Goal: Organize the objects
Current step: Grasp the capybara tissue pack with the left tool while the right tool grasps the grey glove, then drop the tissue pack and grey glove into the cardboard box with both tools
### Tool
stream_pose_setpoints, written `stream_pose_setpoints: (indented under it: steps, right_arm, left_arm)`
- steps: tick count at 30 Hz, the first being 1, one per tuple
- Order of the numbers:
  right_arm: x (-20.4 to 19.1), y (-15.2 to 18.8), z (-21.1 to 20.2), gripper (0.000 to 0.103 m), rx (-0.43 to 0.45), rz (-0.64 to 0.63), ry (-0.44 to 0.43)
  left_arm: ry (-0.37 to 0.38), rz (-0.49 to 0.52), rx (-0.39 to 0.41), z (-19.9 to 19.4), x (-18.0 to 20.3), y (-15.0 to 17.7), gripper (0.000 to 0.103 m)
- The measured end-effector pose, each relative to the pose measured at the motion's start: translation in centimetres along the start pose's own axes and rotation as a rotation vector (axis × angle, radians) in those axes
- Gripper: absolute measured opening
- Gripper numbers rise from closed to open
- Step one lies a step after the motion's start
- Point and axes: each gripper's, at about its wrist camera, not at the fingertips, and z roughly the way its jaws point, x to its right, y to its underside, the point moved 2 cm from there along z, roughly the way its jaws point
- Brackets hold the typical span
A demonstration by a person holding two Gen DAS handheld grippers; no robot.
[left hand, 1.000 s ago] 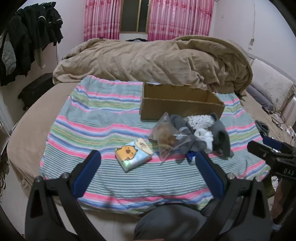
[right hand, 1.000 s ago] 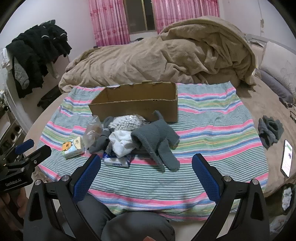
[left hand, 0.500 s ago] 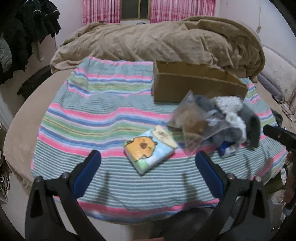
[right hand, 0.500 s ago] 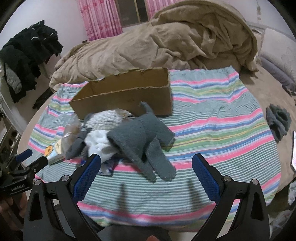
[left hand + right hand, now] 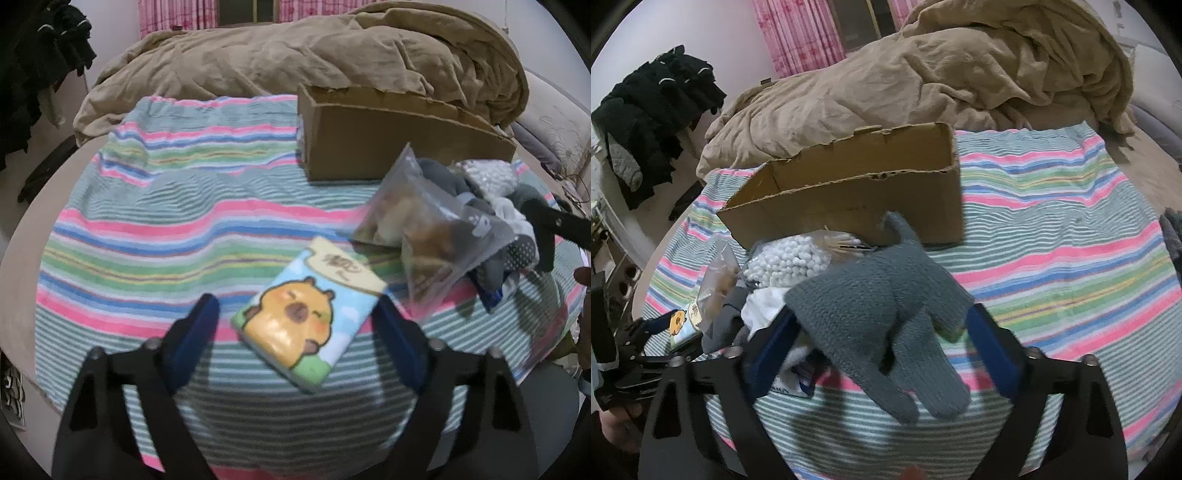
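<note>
Left wrist view: tissue pack between spread left fingers; grey glove between spread right fingers.

You've got a bed with a striped blanket spread across it and a rumpled tan duvet heaped behind. On the blanket: open cardboard box, capybara tissue pack, clear bag, grey glove atop a small pile just in front of the box.
</note>
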Motion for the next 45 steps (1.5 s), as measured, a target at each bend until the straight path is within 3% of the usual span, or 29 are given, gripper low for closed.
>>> stream_pose_setpoints:
  steps: [3,6,15,27,34,45]
  right_arm:
    - [0.1,-0.3,0.2,0.063,0.005,0.010,-0.028]
    - [-0.4,-0.6,0.4,0.052,-0.006,-0.005,-0.051]
    - [0.1,-0.9,-0.5,0.030,0.001,0.028,-0.083]
    - [-0.3,-4.4,-5.9,0.027,0.069,0.023,-0.095]
    - [-0.5,-7.0,-7.5,0.027,0.104,0.021,-0.087]
    - [-1.3,-11.5,-6.4,0.027,0.147,-0.001,-0.061]
  left_arm:
    - [0.000,0.015,0.003,0.1,0.1,-0.3,0.064]
    - [-0.011,0.009,0.007,-0.1,-0.2,-0.6,0.050]
    - [-0.019,0.003,0.036,-2.6,-0.2,-1.0,0.048]
    - [0.025,-0.021,0.078,-6.9,1.0,-4.8,0.048]
    - [0.045,0.050,0.131,-8.3,3.4,-9.0,0.048]
    - [0.173,0.006,0.173,-5.4,5.9,-16.5,0.048]
